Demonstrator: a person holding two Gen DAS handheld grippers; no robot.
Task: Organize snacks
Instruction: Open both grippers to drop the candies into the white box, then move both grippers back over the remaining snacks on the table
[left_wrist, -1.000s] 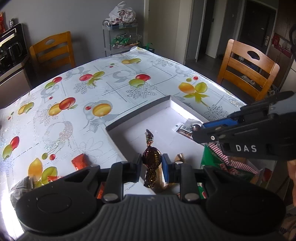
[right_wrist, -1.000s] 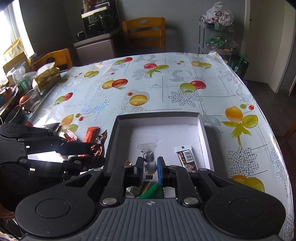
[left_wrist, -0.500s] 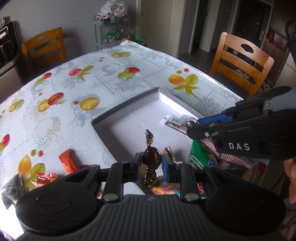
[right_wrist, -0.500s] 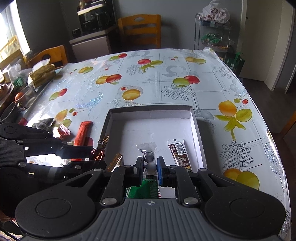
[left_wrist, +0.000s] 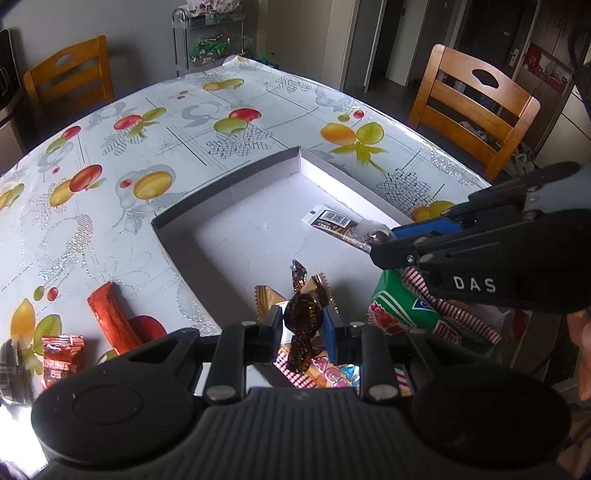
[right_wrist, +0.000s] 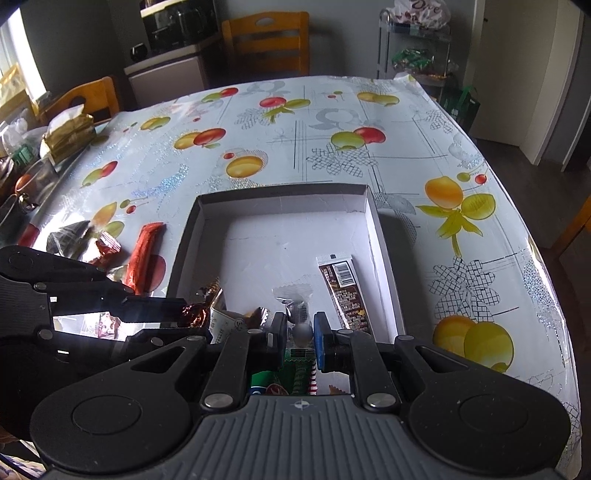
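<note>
Two grippers: left gripper (left_wrist: 303, 325) clamps one upright brown candy (left_wrist: 301, 317); right gripper (right_wrist: 300, 330) clamps one silver candy (right_wrist: 300, 321).

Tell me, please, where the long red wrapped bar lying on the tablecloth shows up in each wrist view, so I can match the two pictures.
Left wrist view: the red bar lies lower left, on the tablecloth left of the box's near corner.
Right wrist view: the red bar lies left of centre, beside the box's left wall.
Shared landmark: the white cardboard box, with the bar outside it.
</note>
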